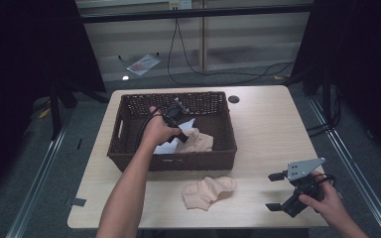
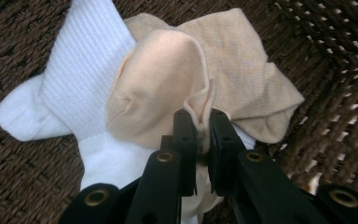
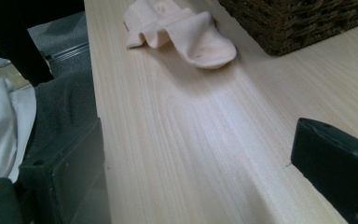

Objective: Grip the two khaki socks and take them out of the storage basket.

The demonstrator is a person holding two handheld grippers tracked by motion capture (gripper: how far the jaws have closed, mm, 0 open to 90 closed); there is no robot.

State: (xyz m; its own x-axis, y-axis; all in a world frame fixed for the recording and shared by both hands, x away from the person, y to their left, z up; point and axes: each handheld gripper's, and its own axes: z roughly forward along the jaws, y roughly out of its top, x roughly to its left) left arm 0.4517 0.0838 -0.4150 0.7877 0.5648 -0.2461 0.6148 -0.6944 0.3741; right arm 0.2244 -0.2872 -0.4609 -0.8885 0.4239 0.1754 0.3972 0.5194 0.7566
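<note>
Pinching peach sock point(image 2: 177, 79) fold w/ left gripper point(image 2: 203, 140), sock lying crosswise.

Table point(image 1: 268, 129): basket point(image 1: 129, 148), peach sock point(image 1: 208, 191).

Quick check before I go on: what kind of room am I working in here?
Probably a lab or recording bay, not a home: dark curtain panels flank the wooden table, cables trail over the grey floor, and metal rails run alongside. A wicker basket holds socks.
</note>
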